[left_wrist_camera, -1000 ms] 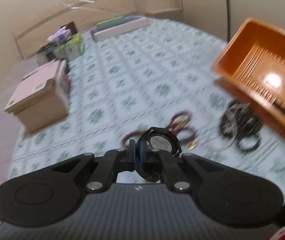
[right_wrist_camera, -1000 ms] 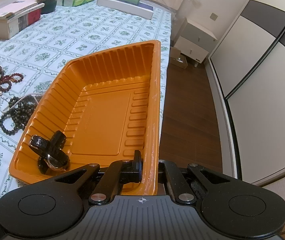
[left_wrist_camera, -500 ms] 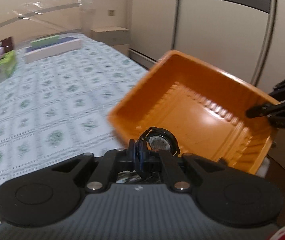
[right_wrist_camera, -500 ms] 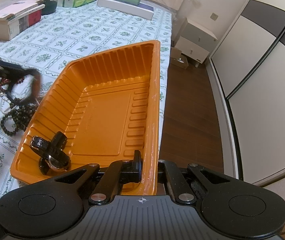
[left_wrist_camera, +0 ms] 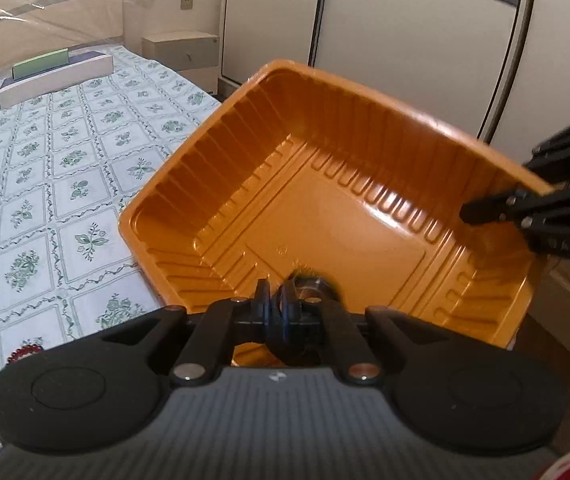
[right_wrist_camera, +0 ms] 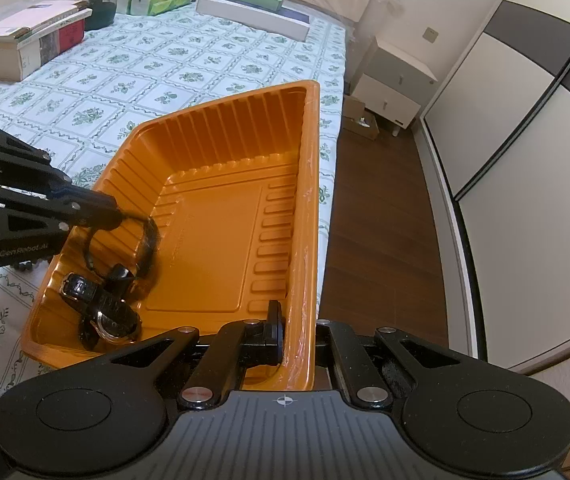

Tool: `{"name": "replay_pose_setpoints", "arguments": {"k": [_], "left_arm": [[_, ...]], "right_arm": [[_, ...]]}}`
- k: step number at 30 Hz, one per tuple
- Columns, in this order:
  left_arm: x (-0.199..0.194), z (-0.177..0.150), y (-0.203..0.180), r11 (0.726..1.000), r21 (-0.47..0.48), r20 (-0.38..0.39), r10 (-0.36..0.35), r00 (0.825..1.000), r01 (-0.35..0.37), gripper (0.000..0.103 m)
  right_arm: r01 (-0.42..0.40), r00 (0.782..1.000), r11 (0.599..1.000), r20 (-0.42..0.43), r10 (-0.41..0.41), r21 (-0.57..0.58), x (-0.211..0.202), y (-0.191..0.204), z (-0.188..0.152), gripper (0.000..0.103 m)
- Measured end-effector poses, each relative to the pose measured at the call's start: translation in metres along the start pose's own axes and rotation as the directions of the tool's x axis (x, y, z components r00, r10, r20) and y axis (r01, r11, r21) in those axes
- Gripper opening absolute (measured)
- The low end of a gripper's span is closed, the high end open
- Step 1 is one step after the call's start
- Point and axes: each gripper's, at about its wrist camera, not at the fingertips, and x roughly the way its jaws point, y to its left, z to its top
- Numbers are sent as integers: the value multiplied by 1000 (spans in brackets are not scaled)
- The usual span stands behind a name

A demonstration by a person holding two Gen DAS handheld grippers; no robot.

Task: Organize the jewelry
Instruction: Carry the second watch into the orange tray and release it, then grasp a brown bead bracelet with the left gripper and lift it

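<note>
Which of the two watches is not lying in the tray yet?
The upper watch, hanging from the left tongs, whose jaws are opening, over the orange tray. The other watch already lies in the tray's near corner, touched by no tongs.

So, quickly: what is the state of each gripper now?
Left gripper: opening, watch between its fingers, over the tray.
Right gripper: shut on the tray rim.

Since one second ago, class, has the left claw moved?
Yes. The left claw, carrying a watch, came in over the orange tray's left wall.
</note>
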Motion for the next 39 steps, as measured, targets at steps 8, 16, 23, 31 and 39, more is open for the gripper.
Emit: {"name": "replay_pose_setpoints", "arguments": {"k": [8,16,23,31,39], "left_arm": [[-44,-7,40,992,-73,72,107,992,-102,24],[-100,-60,102,934,-167,36,325,945,-315,37],[-138,-113,138,870,-200,-18,456,890,-450,42],[-130,-126,142,869,-236,-41,439,898,-436,40],[-95,-116,144,871,-228,-75,430,900,-435,17]], "right_arm": [[-1,1000,1000,2,1,4,-1,-2,-1,3],[2,1000,1000,1,-2,0,-1,-2,-1,4],[7,1000,1000,0,-7,-1,-1,0,-1,3],[14,1000,1000,-6,-14,-4,1,1,-1,4],[16,1000,1000,-9,-16,-8,1,3,-1,4]]}}
